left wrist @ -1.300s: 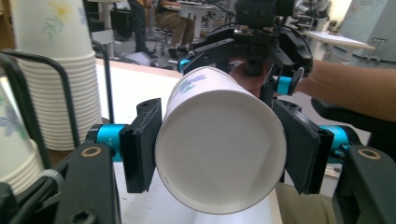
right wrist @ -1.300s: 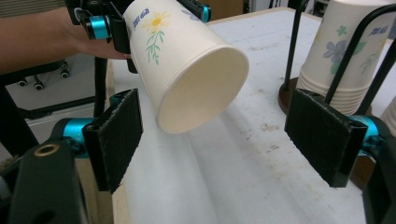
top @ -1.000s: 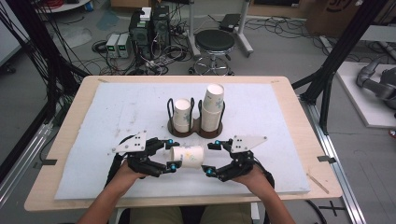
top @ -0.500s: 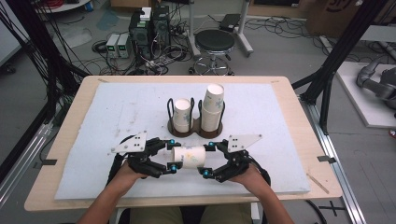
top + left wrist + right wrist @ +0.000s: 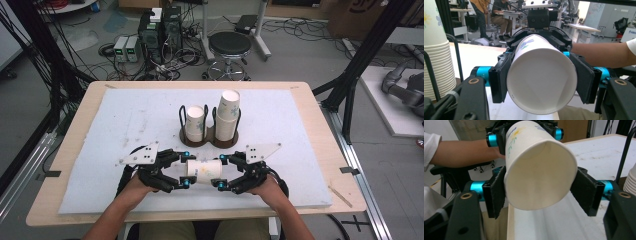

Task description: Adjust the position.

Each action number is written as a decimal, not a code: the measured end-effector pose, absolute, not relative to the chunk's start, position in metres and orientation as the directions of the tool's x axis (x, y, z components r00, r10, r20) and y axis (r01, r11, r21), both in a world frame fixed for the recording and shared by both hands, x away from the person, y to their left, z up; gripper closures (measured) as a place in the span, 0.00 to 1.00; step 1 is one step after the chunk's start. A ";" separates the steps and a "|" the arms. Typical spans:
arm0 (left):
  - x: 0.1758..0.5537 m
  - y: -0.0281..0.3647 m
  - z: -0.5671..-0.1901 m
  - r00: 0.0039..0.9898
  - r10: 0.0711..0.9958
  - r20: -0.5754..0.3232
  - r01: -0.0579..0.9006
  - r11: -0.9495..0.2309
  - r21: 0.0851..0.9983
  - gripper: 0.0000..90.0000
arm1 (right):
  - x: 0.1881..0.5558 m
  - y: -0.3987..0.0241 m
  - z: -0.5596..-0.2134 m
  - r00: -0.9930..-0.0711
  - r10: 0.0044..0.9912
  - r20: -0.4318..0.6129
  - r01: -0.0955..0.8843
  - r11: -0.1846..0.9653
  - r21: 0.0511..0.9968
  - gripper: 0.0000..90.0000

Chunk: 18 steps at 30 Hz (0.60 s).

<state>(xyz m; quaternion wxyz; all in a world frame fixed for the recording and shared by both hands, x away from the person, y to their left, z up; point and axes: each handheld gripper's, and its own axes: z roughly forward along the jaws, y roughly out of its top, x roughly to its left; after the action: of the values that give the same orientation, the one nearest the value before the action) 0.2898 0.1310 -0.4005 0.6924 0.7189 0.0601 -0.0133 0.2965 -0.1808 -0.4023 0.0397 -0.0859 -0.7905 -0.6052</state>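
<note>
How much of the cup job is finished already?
Done: two stacks of white paper cups stand in the black wire holder. In hand: a flowered white paper cup lies level between the grippers, the left gripper shut on one end; the right gripper has just been closing on the other. Left: it hasn't joined either stack.

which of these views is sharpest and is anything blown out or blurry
High view: even light, soft detail, slight barrel bend at the table edges. Left gripper view: paper cup crisp, its own black tongs at the bottom soft, bright window behind nearly blown out. Right gripper view: cup rim sharp, white table surface glaring, near tongs soft.
</note>
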 end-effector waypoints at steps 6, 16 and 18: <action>0.290 0.129 -0.402 0.990 0.080 -0.113 0.118 -0.059 0.991 0.41 | 0.297 -0.183 -0.401 -0.982 0.087 0.168 0.185 0.261 0.947 0.40; 0.290 0.127 -0.402 0.966 0.203 -0.159 0.193 -0.165 0.967 0.14 | 0.298 -0.192 -0.397 -0.976 0.143 0.167 0.205 0.319 0.925 0.40; 0.290 0.129 -0.401 0.965 0.220 -0.141 0.186 -0.202 0.962 0.14 | 0.298 -0.193 -0.397 -0.974 0.158 0.160 0.204 0.329 0.922 0.39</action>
<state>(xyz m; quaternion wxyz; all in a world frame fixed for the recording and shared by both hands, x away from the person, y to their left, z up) 0.2899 0.1286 -0.4014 0.6182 0.7750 0.1309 0.0137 0.2981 -0.1933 -0.3965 0.0204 -0.1112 -0.8149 -0.5685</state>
